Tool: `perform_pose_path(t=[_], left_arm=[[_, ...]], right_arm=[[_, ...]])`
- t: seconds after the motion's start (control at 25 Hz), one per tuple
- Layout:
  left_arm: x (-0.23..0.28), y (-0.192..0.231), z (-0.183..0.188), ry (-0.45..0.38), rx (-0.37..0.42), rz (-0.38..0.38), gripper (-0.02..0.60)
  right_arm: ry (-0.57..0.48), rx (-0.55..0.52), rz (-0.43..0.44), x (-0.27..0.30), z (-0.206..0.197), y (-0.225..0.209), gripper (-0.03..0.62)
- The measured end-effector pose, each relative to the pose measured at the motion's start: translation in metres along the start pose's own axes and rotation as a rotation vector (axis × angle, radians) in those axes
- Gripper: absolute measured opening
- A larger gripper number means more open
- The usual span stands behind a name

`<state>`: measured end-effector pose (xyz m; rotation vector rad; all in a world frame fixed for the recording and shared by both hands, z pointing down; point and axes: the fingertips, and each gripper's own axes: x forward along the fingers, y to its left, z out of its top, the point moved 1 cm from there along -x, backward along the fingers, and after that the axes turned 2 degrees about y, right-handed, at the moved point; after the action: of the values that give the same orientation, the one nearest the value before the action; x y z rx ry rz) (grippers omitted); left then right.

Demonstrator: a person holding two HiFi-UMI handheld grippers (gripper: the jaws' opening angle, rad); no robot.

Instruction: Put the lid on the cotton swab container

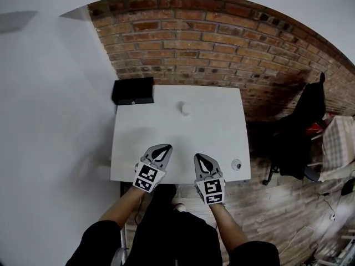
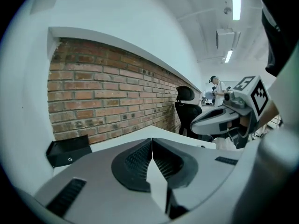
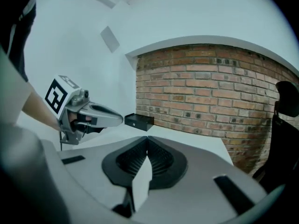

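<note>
In the head view a small white round container [image 1: 185, 108] stands toward the far middle of the white table [image 1: 144, 132]. A small round white piece [image 1: 237, 164] lies near the table's front right corner; I cannot tell whether it is the lid. My left gripper [image 1: 166, 147] and right gripper [image 1: 197, 157] hover side by side over the table's front edge, both shut and holding nothing. The left gripper view shows shut jaws [image 2: 152, 139] with the right gripper [image 2: 224, 118] beside them. The right gripper view shows shut jaws [image 3: 147, 137] and the left gripper [image 3: 93, 115]. Neither gripper view shows the container.
A black box [image 1: 133, 91] sits at the table's far left corner, also seen as the black box [image 2: 67, 150] and the black box [image 3: 139, 121]. A brick wall [image 1: 211, 43] runs behind the table. A black office chair [image 1: 302, 126] stands to the right.
</note>
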<state>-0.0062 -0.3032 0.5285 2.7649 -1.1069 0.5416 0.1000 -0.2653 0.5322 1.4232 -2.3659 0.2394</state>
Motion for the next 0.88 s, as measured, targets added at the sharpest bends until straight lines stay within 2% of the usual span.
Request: perform_pose_path(t=[0.16, 0.32, 0.48, 0.68, 0.88], left_arm=[[-0.023, -0.029, -0.002, -0.011, -0.011, 0.011, 0.014], [-0.044, -0.056, -0.004, -0.027, -0.019, 0.016, 0.014], [-0.061, -0.079, -0.010, -0.022, -0.018, 0.012, 0.014], [-0.071, -0.094, -0.022, -0.017, -0.023, 0.004, 0.014], [-0.076, -0.096, -0.019, -0.026, -0.027, 0.013, 0.014]], right_arm=[[-0.019, 0.006, -0.004, -0.029, -0.004, 0.011, 0.021], [-0.028, -0.033, -0.010, -0.054, -0.017, 0.025, 0.021], [-0.014, -0.015, -0.009, -0.074, -0.029, 0.036, 0.021], [-0.017, -0.023, -0.013, -0.087, -0.037, 0.044, 0.021], [-0.014, -0.037, -0.003, -0.093, -0.036, 0.049, 0.021]])
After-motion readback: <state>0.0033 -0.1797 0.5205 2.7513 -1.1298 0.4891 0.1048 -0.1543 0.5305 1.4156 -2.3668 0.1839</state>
